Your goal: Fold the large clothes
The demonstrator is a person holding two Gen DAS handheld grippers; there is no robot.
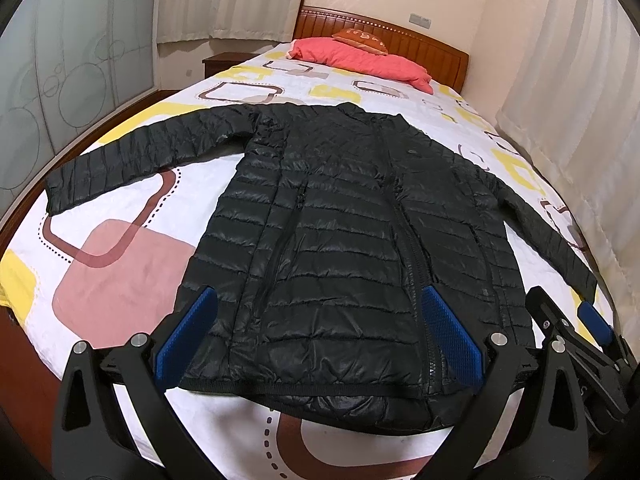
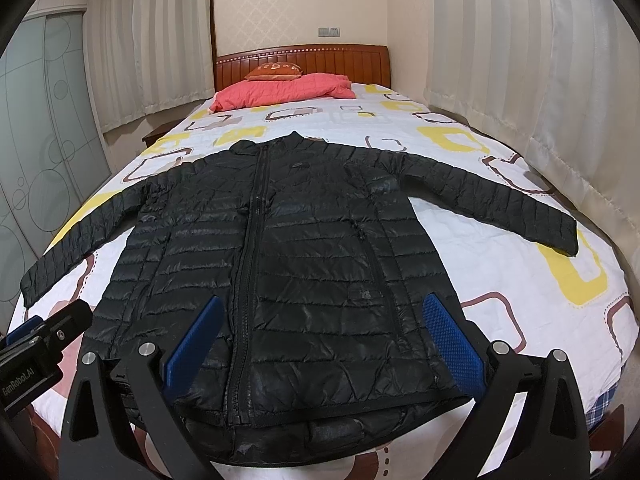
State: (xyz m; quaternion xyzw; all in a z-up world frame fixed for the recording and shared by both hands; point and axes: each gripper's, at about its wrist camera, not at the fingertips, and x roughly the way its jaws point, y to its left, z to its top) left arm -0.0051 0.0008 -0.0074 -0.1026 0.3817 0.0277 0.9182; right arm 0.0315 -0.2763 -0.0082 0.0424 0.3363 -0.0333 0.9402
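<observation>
Lying: black quilted puffer jacket flat on bed, front up, zip shut, collar toward headboard end, hem at foot edge
Sleeves: both spread out toward the bed's side edges; left cuff near left edge, right cuff near right edge
Bed cover: white quilted sheet w/ yellow, pink & brown rounded squares
Left gripper: black frame w/ blue textured pads, jaws wide apart, nothing held; hangs above the hem, left half of jacket
Right gripper: same build, jaws wide apart, nothing held; above the hem, right half
Contact: can't tell if pads touch the fabric
Headboard end: coral-red folded quilt w/ small orange patterned cushion on top, against reddish wooden slatted headboard
Surroundings: pale curtains along right side, frosted glass wardrobe doors w/ circle pattern left
</observation>
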